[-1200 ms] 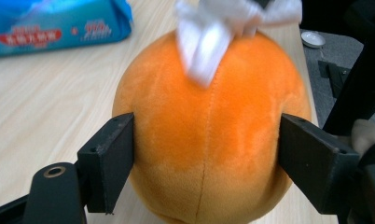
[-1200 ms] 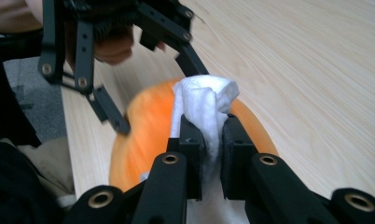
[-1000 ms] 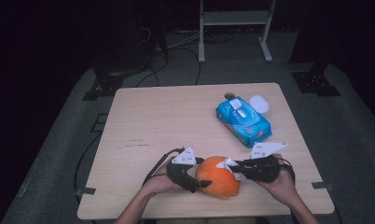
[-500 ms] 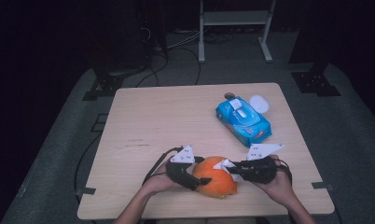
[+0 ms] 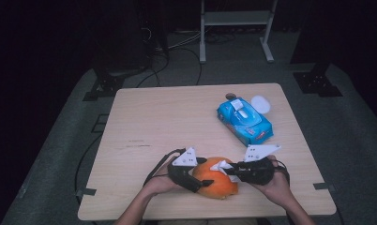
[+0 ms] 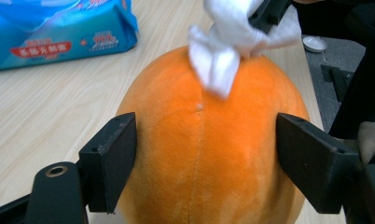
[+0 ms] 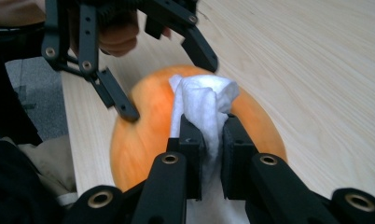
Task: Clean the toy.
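Wiping an orange plush ball (image 5: 218, 184) at the lower middle of the high view, near the table (image 5: 177, 122) front edge. We saw the right gripper (image 7: 212, 135) clenched on a white wet wipe (image 7: 202, 105) pressed to the ball's top. The left gripper (image 6: 204, 154) straddled the ball's flanks; its jaws had just been closing, pads at the fuzz, contact unclear. We judged it light, soft, compressible, non-slip; best gripped across its widest middle. A blue wipes pack (image 5: 245, 121) sat upper right.
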`<state>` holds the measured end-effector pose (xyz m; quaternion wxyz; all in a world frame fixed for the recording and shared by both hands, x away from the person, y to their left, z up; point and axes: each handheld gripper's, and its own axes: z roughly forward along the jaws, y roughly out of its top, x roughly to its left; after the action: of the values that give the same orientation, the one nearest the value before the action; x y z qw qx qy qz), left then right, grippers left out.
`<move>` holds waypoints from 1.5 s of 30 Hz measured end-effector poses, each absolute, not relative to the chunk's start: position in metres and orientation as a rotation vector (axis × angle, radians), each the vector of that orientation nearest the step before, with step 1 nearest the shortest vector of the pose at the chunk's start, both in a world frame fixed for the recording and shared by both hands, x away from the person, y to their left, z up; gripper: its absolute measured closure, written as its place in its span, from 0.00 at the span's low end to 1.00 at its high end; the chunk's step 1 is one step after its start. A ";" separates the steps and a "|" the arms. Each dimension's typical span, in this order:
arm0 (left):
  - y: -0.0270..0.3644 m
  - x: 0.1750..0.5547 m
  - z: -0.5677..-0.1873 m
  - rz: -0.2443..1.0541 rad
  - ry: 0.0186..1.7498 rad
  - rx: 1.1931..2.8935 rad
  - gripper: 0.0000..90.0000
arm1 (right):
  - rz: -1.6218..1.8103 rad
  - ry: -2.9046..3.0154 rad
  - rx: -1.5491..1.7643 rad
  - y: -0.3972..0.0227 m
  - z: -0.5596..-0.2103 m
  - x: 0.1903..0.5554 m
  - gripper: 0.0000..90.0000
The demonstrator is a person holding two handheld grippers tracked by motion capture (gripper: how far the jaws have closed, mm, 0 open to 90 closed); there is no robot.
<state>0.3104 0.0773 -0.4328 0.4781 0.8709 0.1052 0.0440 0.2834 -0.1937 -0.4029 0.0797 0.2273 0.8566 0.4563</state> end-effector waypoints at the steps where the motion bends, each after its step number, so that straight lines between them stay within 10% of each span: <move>1: 0.078 0.311 -0.433 0.102 0.265 2.125 0.26 | 1.366 2.561 0.697 -0.197 -0.404 0.284 0.89; 45: 0.081 0.313 -0.432 0.108 0.266 2.091 0.28 | 1.400 2.545 0.664 -0.183 -0.401 0.282 0.89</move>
<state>0.3129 0.0813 -0.4324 0.4930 0.8619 0.1098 0.0444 0.2818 -0.1828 -0.4007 0.0808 0.2222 0.8513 0.4683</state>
